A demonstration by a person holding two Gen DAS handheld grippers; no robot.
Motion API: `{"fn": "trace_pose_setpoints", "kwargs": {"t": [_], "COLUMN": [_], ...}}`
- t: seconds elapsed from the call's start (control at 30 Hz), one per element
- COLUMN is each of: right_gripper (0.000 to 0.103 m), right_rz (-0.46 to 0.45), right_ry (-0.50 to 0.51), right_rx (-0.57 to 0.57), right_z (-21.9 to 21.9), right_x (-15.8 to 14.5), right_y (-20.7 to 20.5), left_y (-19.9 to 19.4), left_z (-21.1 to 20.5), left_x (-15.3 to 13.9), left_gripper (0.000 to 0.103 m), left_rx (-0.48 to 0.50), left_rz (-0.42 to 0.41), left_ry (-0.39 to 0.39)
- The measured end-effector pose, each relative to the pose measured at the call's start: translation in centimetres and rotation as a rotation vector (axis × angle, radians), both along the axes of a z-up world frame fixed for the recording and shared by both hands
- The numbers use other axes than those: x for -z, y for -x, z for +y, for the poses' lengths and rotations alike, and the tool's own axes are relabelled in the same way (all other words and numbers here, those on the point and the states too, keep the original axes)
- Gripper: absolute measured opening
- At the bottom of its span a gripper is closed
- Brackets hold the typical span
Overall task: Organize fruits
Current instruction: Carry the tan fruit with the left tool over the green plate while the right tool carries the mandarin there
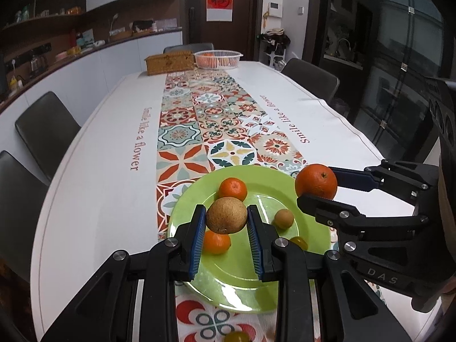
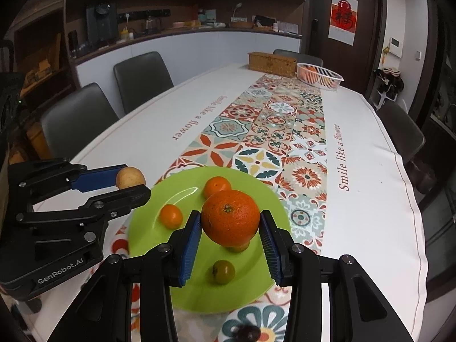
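A green plate (image 1: 228, 279) (image 2: 159, 199) lies on the patterned runner at the near end of the table. My left gripper (image 1: 226, 218) (image 2: 129, 183) is shut on a brown round fruit (image 1: 226, 215) (image 2: 130, 177) and holds it above the plate's left part. My right gripper (image 2: 230, 222) (image 1: 316, 186) is shut on a large orange (image 2: 230, 216) (image 1: 315, 181) above the plate's right edge. On the plate lie two small mandarins (image 1: 232, 188) (image 1: 216, 242), a small brown fruit (image 1: 284, 218) and a yellow-green fruit (image 2: 223, 271).
A white slatted basket (image 1: 218, 57) (image 2: 319, 75) with orange fruit and a woven box (image 1: 169, 62) stand at the table's far end. Dark chairs (image 1: 47, 128) line both sides. A small fruit (image 1: 236, 336) lies on the runner near the plate's front edge.
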State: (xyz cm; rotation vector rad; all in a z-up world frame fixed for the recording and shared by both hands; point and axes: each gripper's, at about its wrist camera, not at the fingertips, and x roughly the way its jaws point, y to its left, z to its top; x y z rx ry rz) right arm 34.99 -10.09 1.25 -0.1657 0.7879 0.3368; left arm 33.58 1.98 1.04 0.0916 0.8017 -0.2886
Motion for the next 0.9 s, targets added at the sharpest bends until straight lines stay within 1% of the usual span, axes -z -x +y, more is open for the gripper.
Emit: {"fn": "trace_pose_setpoints", "kwargs": {"t": [0.1, 0.3, 0.5, 0.63, 0.73, 0.9], "right_gripper": [0.042, 0.042, 0.042, 0.042, 0.042, 0.043], "right_rz": [0.023, 0.067, 0.123, 0.153, 0.169, 0.181], "right_ry": [0.006, 0.023, 0.003, 0.012, 0.020, 0.018], "right_rx": [0.004, 0.009, 0.026, 0.035, 0.043, 0.056], "right_z": [0.0, 0.1, 0.1, 0.1, 0.1, 0.0], "right_x": [0.7, 2.2, 3.6, 4.6, 5.4, 5.8], "right_y": [-1.3, -3.8, -5.7, -6.6, -7.1, -7.5], "left_y": [-1.2, -3.2, -4.8, -5.5, -5.7, -5.9], "left_z": [0.1, 0.1, 0.2, 0.4, 0.3, 0.3], "left_x": [0.6, 2.2, 3.8, 4.4, 4.7, 5.1], "left_gripper": [0.029, 0.029, 0.029, 0.029, 0.029, 0.030], "left_rx": [0.004, -0.002, -0.017, -0.024, -0.024, -0.029], "left_rz": [0.024, 0.076, 0.135, 0.152, 0.152, 0.159], "left_ry": [0.007, -0.002, 0.007, 0.007, -0.009, -0.009]}}
